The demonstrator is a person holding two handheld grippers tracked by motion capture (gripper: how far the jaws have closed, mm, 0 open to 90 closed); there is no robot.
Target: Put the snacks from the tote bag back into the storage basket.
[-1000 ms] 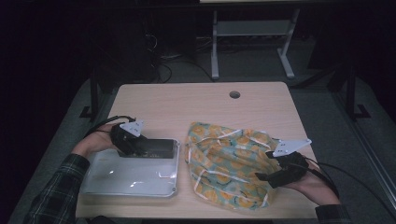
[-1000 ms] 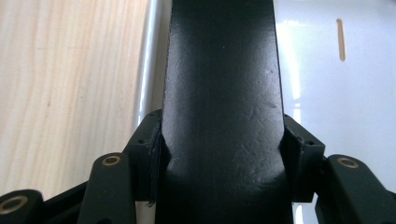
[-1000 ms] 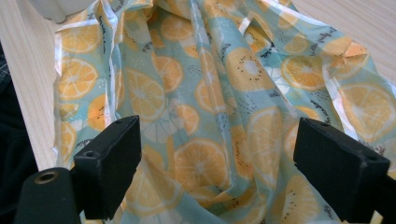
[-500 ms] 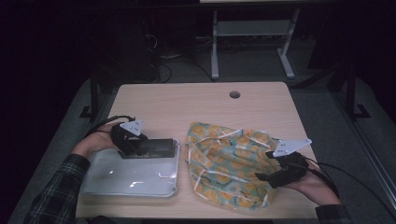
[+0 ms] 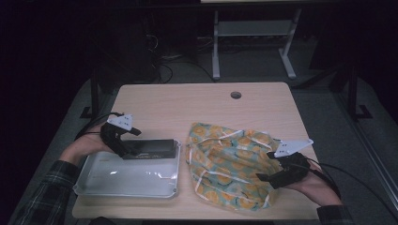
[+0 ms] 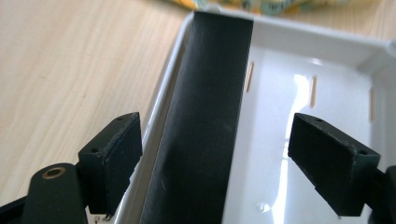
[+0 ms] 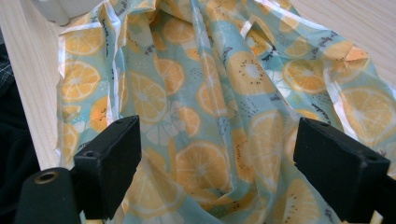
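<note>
Since a second ago, the fingers of my left gripper (image 6: 215, 158) have been opening, and now they stand wide apart, one on each side of the long flat black box (image 6: 205, 121) without pressing on it. That box lies along the far edge of the shallow white plastic tray (image 6: 327, 46), leaning against its rim, and it has not shifted. My left hand (image 5: 87, 147) has lifted slightly; in the high view it comes in low from the left, wrist bent so that my left gripper (image 5: 123, 143) points down and rightward at the near end of the box (image 5: 152, 149).

On the other side, the fingers of my right gripper (image 7: 224, 168) are spread wide, with nothing pinched between them; they hover just above the crumpled light-blue cloth printed with orange slices (image 7: 224, 93). My right hand (image 5: 312, 180) lies at the near right corner of the pale wooden worktop (image 5: 197, 103), palm inward, and my right gripper (image 5: 277, 176) aims leftward at the cloth's edge (image 5: 225, 164). It has kept its place. Tray (image 5: 126, 180) and cloth lie side by side, just apart.
</note>
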